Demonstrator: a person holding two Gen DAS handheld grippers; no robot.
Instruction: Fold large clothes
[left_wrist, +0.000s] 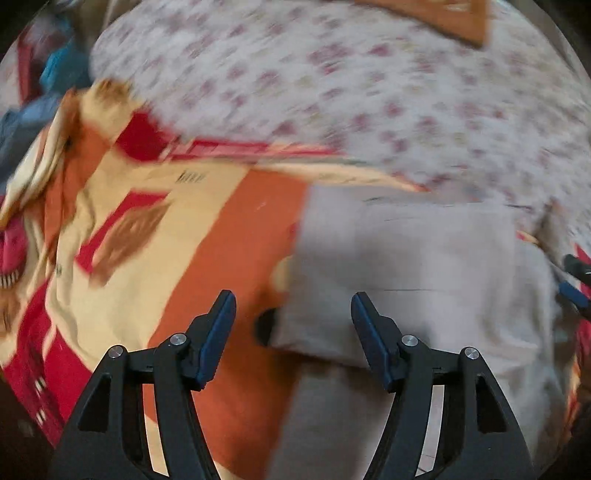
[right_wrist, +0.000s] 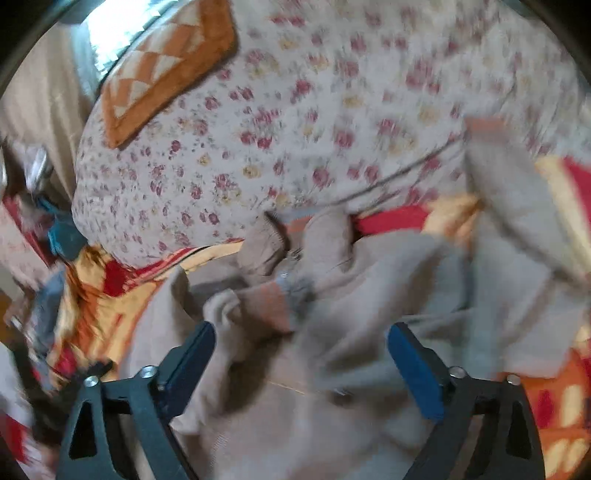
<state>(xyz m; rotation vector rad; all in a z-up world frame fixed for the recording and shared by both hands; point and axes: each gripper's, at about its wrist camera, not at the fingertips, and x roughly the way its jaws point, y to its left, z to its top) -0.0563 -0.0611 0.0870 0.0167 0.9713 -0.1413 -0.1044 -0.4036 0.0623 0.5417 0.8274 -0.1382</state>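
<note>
A bed fills both views. Its near part is covered by a patterned blanket (left_wrist: 221, 236) in orange, cream and red blocks, and beyond that lies a white bedspread (left_wrist: 369, 92) printed with small pink and yellow flowers. An orange cushion (right_wrist: 166, 70) with a cream diamond pattern rests on the flowered bedspread at the far side. At the bed's left end, a heap of blue and red cloth (left_wrist: 55, 74) shows, too blurred to make out further. Pale light comes in at the upper left of the right wrist view, beside a beige wall or curtain; which of the two I cannot tell.

The grey garment (left_wrist: 406, 266) lies on the patterned blanket, near the edge of the flowered bedspread. In the left wrist view it looks flat and smooth, with a straight left edge. In the right wrist view it is rumpled, with a ribbed cuff (right_wrist: 266, 240) turned up near its far edge.

The left gripper (left_wrist: 293, 306) hangs above the garment's left edge, its fingers spread with nothing pinched between them. The right gripper (right_wrist: 301, 339) is over the rumpled folds, fingers spread wide, and cloth lies between them, though the pads do not press it.
</note>
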